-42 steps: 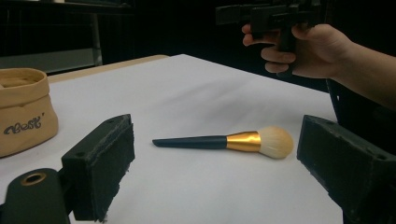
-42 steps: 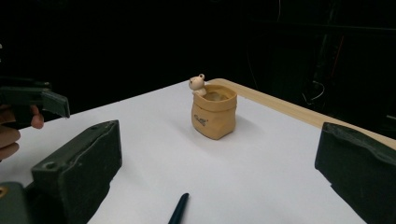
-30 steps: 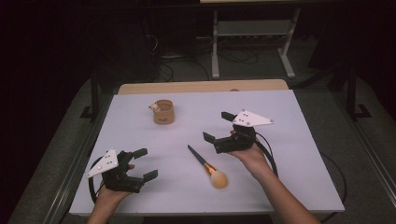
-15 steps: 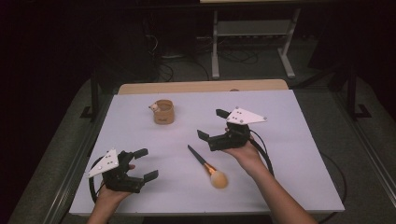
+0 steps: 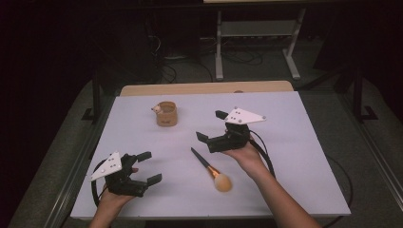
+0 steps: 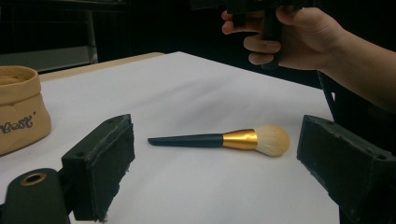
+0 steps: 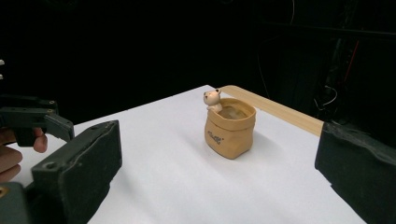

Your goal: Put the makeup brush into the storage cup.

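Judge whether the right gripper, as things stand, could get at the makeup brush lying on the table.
Probably yes. The right gripper hangs open just above and behind the makeup brush, whose dark handle lies bare on the table. Nothing stands between them; the left gripper and the tan pouch sit well apart.

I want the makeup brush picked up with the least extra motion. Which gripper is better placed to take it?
Probably the left gripper: its open jaws already face the makeup brush, which lies framed between them in its own view. The right gripper is open too and near the handle tip, but it points toward the tan pot.
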